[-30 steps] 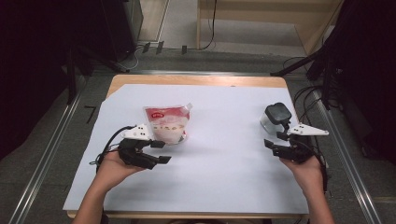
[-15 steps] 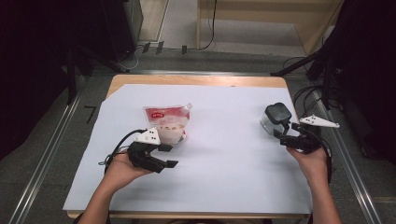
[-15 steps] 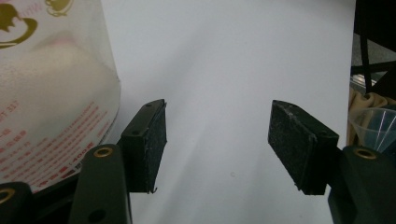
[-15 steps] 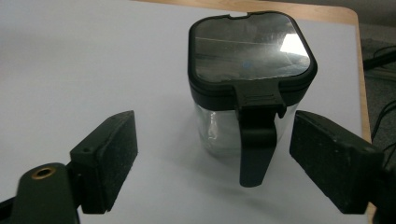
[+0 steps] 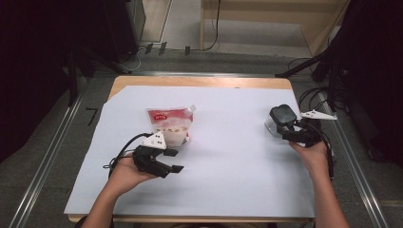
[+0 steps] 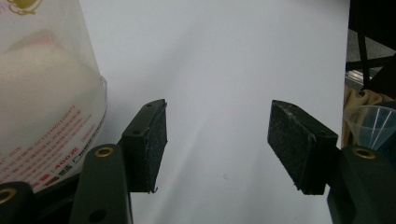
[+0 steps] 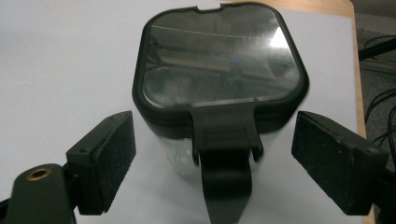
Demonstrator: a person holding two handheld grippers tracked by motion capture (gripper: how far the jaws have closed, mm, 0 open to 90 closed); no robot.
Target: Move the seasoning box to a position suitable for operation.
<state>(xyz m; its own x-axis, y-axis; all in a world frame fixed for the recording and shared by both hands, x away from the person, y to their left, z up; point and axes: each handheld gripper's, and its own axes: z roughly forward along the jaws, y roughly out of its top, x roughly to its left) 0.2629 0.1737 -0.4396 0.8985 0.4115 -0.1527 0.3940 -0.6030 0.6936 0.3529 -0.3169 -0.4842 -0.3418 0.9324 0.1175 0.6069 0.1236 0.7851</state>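
Jaws wide apart, right gripper (image 7: 212,163) perhaps astride container (image 7: 219,65).

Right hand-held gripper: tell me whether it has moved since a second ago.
Yes. In the high view the right hand-held gripper has moved up the table toward the far edge, closing on the black-lidded container, which has stayed put. Its jaws now flank the container, open.

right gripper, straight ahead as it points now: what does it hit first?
Most likely the container: it stands right in front of the open right gripper, its black lid latch centred between the jaws. How far apart they are is unclear.
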